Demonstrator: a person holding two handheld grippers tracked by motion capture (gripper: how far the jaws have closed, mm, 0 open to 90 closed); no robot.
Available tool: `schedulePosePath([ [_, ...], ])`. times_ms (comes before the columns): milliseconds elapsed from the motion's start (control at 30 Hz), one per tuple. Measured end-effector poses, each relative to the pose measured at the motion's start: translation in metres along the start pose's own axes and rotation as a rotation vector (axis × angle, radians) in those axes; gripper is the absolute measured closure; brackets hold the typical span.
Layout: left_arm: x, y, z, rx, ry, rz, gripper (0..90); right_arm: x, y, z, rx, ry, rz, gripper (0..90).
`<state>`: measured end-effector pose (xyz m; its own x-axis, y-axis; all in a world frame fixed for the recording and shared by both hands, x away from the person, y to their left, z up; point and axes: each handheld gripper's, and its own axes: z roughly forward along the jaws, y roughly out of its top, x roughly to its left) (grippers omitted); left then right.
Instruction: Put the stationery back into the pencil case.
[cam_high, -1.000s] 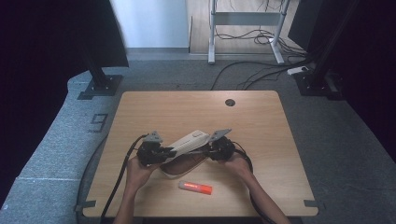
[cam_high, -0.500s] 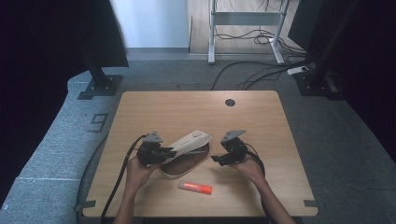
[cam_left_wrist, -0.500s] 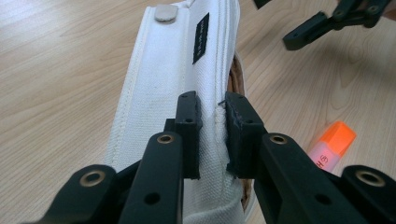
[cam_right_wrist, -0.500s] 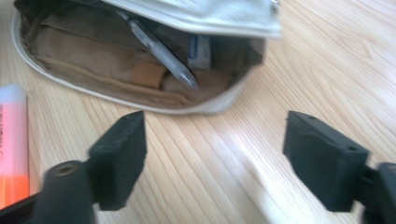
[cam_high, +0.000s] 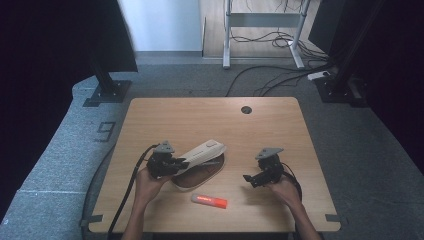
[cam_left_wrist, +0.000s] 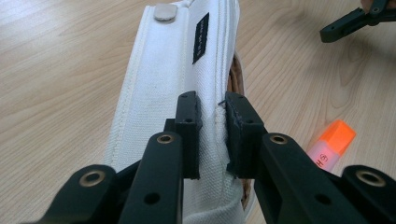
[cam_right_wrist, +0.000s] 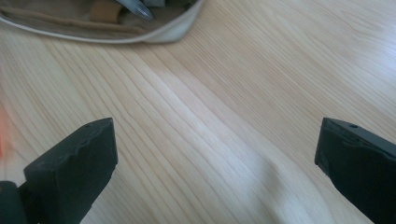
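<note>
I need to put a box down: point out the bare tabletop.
Bare: the far half around the cable hole, and the right edge beyond the right gripper. Crowded: the near middle, with the left gripper clamping the white pencil case, orange highlighter in front.

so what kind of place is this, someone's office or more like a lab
Most likely a lab or recording room, not an ordinary office. A lone wooden table stands on grey carpet, flanked by black stands on heavy bases, with loose cables trailing across the floor behind it.
</note>
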<state>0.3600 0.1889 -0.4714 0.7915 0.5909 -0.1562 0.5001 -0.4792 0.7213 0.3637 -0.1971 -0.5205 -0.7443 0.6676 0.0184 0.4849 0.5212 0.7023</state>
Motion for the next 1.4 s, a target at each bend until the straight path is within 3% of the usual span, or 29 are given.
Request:
schedulePosePath([
  [333, -0.001, 0.0, 0.0, 0.003, 0.001, 0.002, 76.3, -0.002, -0.029, -0.009, -0.014, -0.056, 0.038, 0.0],
  [567, -0.001, 0.0, 0.0, 0.007, 0.001, 0.004, 76.2, -0.005, -0.042, -0.009, -0.009, -0.067, 0.064, 0.0],
  [767, -0.001, 0.0, 0.001, 0.009, 0.001, 0.005, 76.1, -0.005, -0.046, -0.012, -0.05, -0.066, 0.09, 0.6],
  [900, -0.001, 0.0, 0.001, 0.011, 0.001, 0.005, 76.1, 0.003, -0.04, -0.011, -0.054, -0.03, 0.071, 2.9],
  [1100, -0.001, 0.0, 0.001, 0.011, 0.0, 0.004, 76.1, 0.021, -0.024, -0.006, -0.087, 0.081, 0.06, 7.5],
  [1233, -0.001, 0.0, 0.001, 0.012, 0.001, 0.005, 76.1, 0.039, -0.013, 0.002, -0.074, 0.163, 0.012, 10.7],
  [1400, -0.001, 0.0, 0.001, 0.013, 0.001, 0.007, 76.1, 0.062, -0.001, 0.014, -0.038, 0.233, -0.046, 15.2],
])
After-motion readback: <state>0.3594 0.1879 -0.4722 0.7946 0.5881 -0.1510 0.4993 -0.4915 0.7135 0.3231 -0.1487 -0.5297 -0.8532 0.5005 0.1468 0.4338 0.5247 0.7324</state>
